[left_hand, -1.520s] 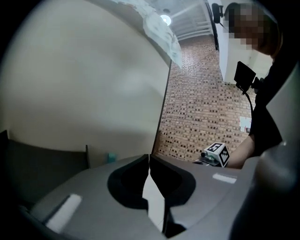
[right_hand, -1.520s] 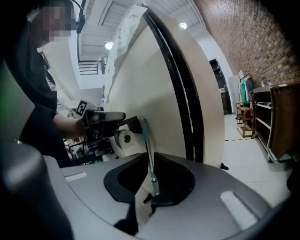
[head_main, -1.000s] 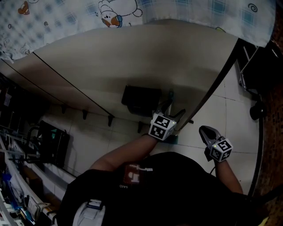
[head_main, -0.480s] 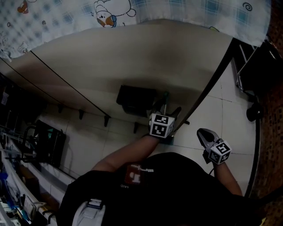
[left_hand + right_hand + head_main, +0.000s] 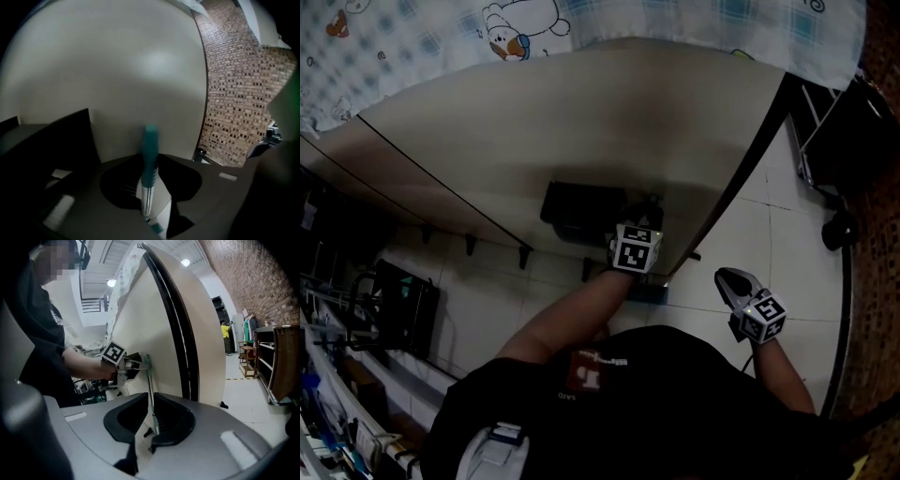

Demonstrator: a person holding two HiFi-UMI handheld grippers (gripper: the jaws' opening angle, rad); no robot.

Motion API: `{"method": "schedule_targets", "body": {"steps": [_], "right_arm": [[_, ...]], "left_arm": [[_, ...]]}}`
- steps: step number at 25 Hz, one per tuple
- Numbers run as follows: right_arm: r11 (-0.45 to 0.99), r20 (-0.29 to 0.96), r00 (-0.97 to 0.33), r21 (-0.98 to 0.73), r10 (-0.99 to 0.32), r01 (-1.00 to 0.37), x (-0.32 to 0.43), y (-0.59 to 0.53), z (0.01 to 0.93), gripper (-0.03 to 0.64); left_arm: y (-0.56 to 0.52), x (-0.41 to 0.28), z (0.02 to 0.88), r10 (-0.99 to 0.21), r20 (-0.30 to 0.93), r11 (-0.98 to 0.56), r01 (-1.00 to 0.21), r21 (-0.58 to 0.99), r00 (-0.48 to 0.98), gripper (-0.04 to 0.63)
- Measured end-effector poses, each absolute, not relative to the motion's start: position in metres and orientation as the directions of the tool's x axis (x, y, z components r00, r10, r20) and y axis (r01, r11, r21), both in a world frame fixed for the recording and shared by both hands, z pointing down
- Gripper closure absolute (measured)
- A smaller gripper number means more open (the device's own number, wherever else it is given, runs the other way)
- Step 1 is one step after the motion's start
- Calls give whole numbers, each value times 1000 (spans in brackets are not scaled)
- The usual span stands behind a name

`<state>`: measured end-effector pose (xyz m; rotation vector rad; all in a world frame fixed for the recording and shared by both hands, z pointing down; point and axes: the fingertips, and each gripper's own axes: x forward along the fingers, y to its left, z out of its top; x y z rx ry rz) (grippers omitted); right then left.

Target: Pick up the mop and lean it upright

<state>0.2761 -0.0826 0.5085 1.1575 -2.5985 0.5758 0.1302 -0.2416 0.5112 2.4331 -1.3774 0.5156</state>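
The mop handle (image 5: 150,159), a silver shaft with a teal grip, stands upright between the jaws of my left gripper (image 5: 152,220), close to the pale curved wall panel (image 5: 117,70). Those jaws have just been closing and now hold the handle near its top. In the right gripper view the left gripper (image 5: 140,362) holds the top of the handle (image 5: 150,394). In the head view the left gripper (image 5: 642,216) is at the wall, with the mop head (image 5: 649,294) on the floor below it. My right gripper (image 5: 731,278) hangs apart at the right, shut and empty (image 5: 143,446).
A black box (image 5: 581,211) sits against the wall just left of the mop. A dark vertical strip (image 5: 741,187) marks the panel's right edge. A black rack (image 5: 403,300) stands at the left, and a wheeled chair base (image 5: 839,230) at the right on white floor tiles.
The left gripper has moved toward the wall and slightly left, and its jaws have narrowed around the handle top, which it now hides in the head view. The right gripper has stayed in place.
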Motion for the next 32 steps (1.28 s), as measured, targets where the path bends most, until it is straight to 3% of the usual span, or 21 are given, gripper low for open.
{"method": "schedule_targets", "body": {"steps": [13, 27, 32], "right_arm": [[699, 483, -699, -220, -528, -680, 226, -129, 621, 521], [753, 592, -701, -227, -396, -617, 147, -174, 767, 378], [747, 610, -690, -228, -390, -624, 141, -180, 795, 389]], "left_arm": [[-223, 156, 502, -634, 430, -688, -723, 65, 642, 497], [-215, 167, 492, -581, 331, -770, -634, 72, 743, 499], [-211, 167, 491, -573, 321, -780, -622, 68, 754, 499]]}}
